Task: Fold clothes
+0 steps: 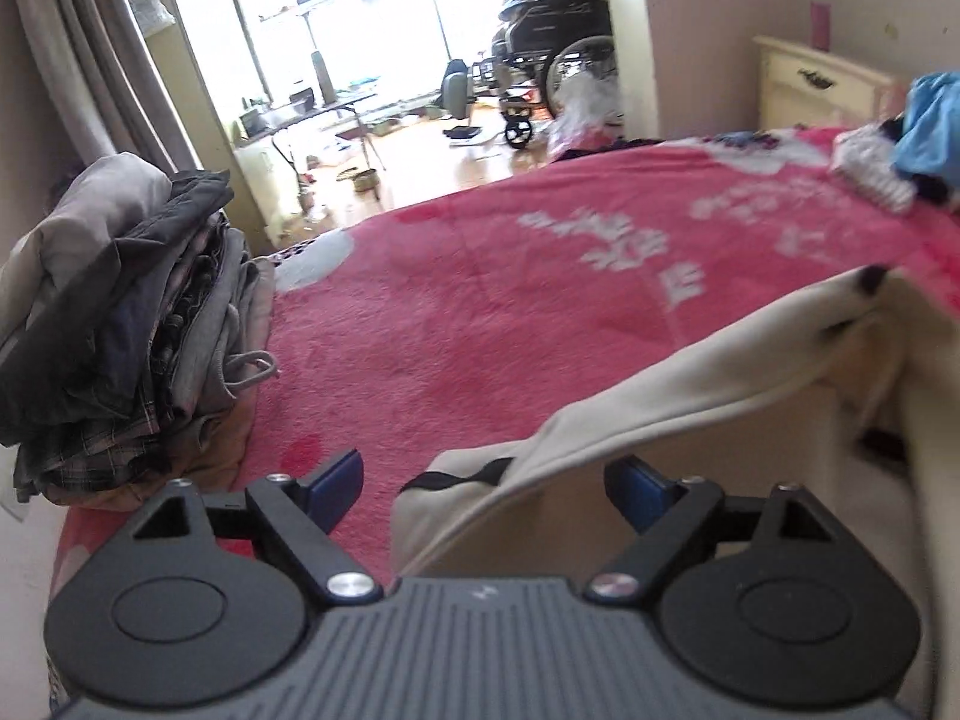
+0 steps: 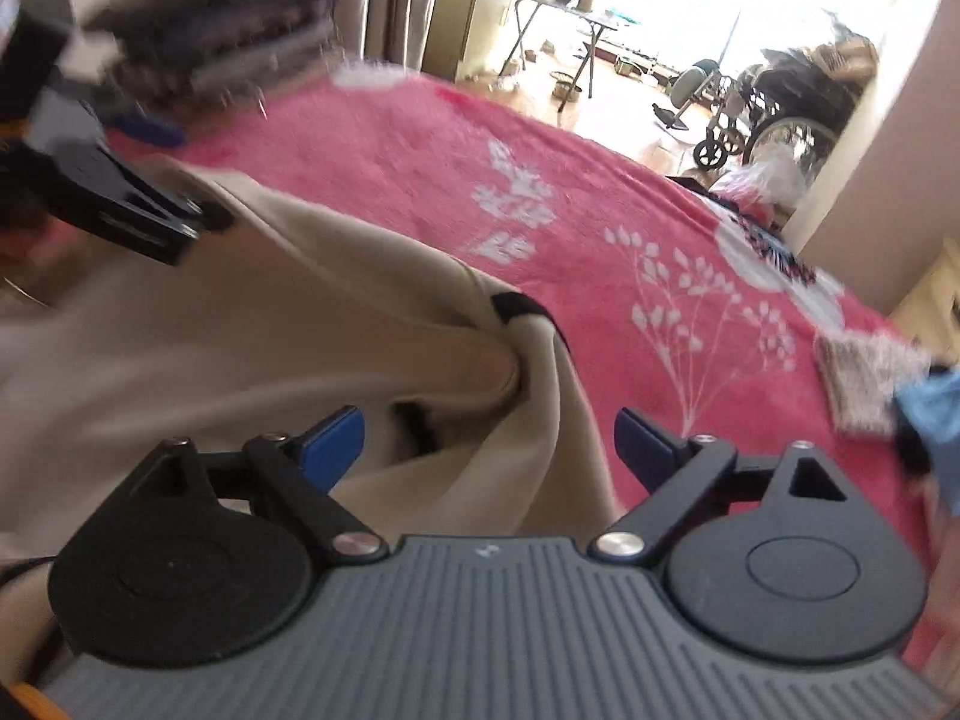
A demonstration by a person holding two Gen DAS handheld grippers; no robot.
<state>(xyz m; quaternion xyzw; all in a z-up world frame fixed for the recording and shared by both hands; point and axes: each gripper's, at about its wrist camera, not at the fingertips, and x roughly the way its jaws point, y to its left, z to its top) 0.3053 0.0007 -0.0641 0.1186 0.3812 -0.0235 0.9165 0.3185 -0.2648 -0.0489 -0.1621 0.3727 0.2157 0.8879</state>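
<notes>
Left wrist view: pink blanket (image 1: pixel 480 312) covers the bed ahead of both grippers; stack of folded clothes (image 1: pixel 132 312) sits ahead-left of the left gripper (image 1: pixel 483 483); cream garment (image 1: pixel 690 384) w/ black trim lies crumpled right under the tips, bunching up to the right; left jaws wide apart, cloth edge betw. them but pads not pressing; right gripper (image 2: pixel 489 441) likewise gaping over a fold of the same garment (image 2: pixel 300 324), holding nothing. Judged soft, light, floppy, prob. a bit slippery; best pinched at a hem or the trimmed edge, one corner per gripper, not mid-panel.
</notes>
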